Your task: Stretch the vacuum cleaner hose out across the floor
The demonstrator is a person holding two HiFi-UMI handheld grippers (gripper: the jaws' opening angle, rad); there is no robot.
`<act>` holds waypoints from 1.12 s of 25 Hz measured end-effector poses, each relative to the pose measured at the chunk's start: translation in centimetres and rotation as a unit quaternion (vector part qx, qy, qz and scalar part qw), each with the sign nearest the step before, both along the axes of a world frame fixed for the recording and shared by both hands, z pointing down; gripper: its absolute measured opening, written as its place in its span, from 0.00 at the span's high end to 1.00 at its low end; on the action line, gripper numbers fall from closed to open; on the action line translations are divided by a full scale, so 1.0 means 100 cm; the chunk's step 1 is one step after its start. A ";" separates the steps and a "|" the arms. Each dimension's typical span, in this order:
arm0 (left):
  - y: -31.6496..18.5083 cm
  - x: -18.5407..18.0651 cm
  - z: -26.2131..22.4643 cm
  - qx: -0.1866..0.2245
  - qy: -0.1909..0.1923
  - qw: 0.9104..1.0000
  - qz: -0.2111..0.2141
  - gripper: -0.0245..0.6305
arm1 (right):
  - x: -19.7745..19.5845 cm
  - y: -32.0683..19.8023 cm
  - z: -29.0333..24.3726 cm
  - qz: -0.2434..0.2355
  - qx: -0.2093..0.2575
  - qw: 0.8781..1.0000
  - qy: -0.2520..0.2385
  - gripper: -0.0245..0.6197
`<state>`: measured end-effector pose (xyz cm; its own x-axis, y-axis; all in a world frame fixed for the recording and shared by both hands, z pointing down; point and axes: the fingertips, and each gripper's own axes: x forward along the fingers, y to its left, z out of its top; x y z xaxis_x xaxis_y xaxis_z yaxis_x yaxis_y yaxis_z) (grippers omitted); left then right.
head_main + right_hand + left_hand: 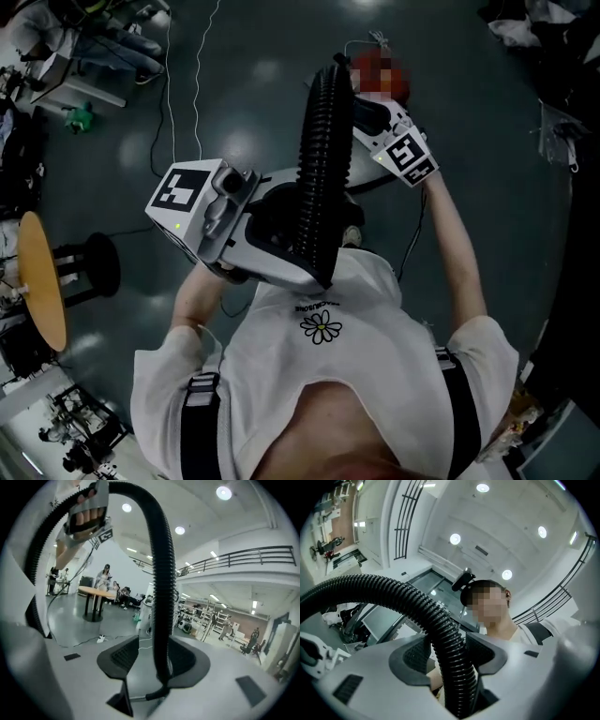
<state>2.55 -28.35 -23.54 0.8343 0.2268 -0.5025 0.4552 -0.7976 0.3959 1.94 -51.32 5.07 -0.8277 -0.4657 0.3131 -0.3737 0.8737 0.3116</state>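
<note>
The vacuum cleaner hose [323, 178] was held up in the air in front of the person's chest, well above the dark floor [469, 84], and it was stretched between the two claws as one short black ribbed length. The left claw [281, 239] was kept near the white shirt [328, 356], with the left arm bent at the elbow. The right arm was extended forward, almost straight, so that the right claw [370, 117] was placed farther from the body.

In the left gripper view, the left claw [454, 660] was seen closed on the hose [417, 602], with both dark pads pressed against the ribs. From there the hose was bent up and over to the left in a wide arc.

In the right gripper view, the right claw [159, 660] was also closed to a narrow gap around the hose [161, 573], which was laid against one pad. The hose was carried upward from the jaws and curved over at the top. Thin cables [197, 75] were seen lying on the floor.
</note>
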 end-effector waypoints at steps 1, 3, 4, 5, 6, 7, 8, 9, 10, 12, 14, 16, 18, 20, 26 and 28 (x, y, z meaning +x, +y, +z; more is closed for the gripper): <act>0.001 0.002 -0.002 0.003 0.000 1.000 0.002 0.63 | -0.009 -0.015 -0.005 0.004 0.011 1.000 -0.012 0.68; 0.006 0.008 -0.003 0.014 -0.006 1.000 0.006 0.63 | -0.027 -0.037 -0.008 -0.003 0.044 0.999 -0.014 0.68; 0.013 0.011 -0.003 0.024 -0.013 1.000 0.008 0.63 | -0.036 -0.041 -0.007 -0.011 0.056 0.998 -0.012 0.68; 0.022 0.014 -0.003 0.039 -0.022 0.999 0.011 0.63 | -0.045 -0.042 -0.005 -0.019 0.059 0.998 -0.011 0.68; 0.031 0.016 -0.003 0.054 -0.033 0.998 0.010 0.63 | -0.053 -0.041 -0.005 -0.023 0.053 0.998 -0.012 0.68; 0.036 0.016 -0.002 0.068 -0.049 0.997 0.004 0.63 | -0.057 -0.040 -0.008 -0.021 0.040 0.999 -0.013 0.71; 0.037 0.014 0.001 0.077 -0.064 0.995 -0.007 0.63 | -0.059 -0.041 -0.013 -0.013 0.027 0.999 -0.013 0.71; 0.034 0.011 0.005 0.080 -0.076 0.994 -0.019 0.63 | -0.058 -0.044 -0.021 0.001 0.018 1.000 -0.012 0.72; 0.031 0.006 0.010 0.079 -0.083 0.993 -0.030 0.63 | -0.053 -0.049 -0.030 0.017 0.015 1.000 -0.014 0.72; 0.034 0.002 0.019 0.065 -0.098 0.992 -0.035 0.63 | -0.036 -0.059 -0.057 0.050 0.027 0.998 -0.027 0.72; 0.044 0.006 0.029 0.037 -0.112 0.993 -0.021 0.63 | -0.010 -0.066 -0.091 0.076 0.058 0.995 -0.038 0.72; 0.045 0.011 0.033 -0.012 -0.099 0.995 -0.010 0.63 | 0.014 -0.067 -0.126 0.087 0.105 0.990 -0.038 0.72; 0.040 0.017 0.035 -0.061 -0.075 0.995 -0.004 0.63 | 0.027 -0.055 -0.158 0.082 0.153 0.984 -0.031 0.72; 0.051 0.028 0.041 -0.070 -0.068 0.995 0.018 0.63 | 0.028 -0.027 -0.185 0.066 0.190 0.979 -0.030 0.72; 0.114 0.011 0.038 -0.061 -0.030 0.994 0.091 0.63 | 0.001 0.103 -0.263 0.060 0.357 0.931 0.049 0.72; 0.139 -0.008 0.027 -0.078 0.008 0.992 0.099 0.63 | -0.013 0.157 -0.281 0.072 0.402 0.910 0.066 0.72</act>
<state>1.74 -14.45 -20.79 0.7734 0.3038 -0.5564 0.6035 -0.6216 0.4994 0.63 -35.63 -23.07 -0.7198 -0.6889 -0.0857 -0.3798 0.2873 0.8793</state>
